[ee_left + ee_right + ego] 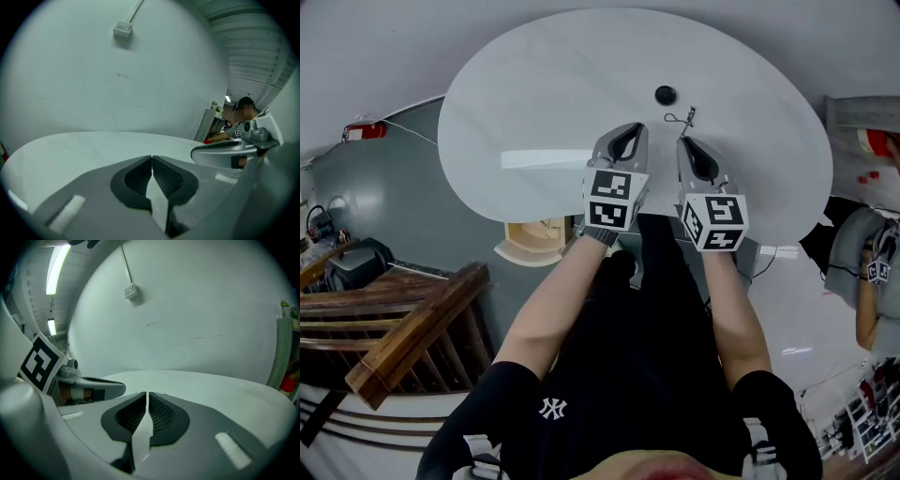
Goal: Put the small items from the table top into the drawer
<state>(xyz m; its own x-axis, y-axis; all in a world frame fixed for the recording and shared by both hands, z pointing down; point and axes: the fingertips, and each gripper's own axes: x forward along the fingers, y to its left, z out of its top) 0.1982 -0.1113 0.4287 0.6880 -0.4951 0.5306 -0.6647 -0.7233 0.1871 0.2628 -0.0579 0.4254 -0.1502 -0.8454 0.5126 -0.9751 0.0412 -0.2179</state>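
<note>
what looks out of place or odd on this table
Nothing stands out. A black round item and a wiry item lie apart on the table, nothing spilled or broken. The left gripper and right gripper are shut and empty.

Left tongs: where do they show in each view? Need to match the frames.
Head view: left tongs sit just left of centre, over the table's near part.
Left gripper view: bottom centre, its own tongs, closed on nothing.
Right gripper view: at the left, seen side-on, below its marker cube.
Shared landmark: the white table top.
</note>
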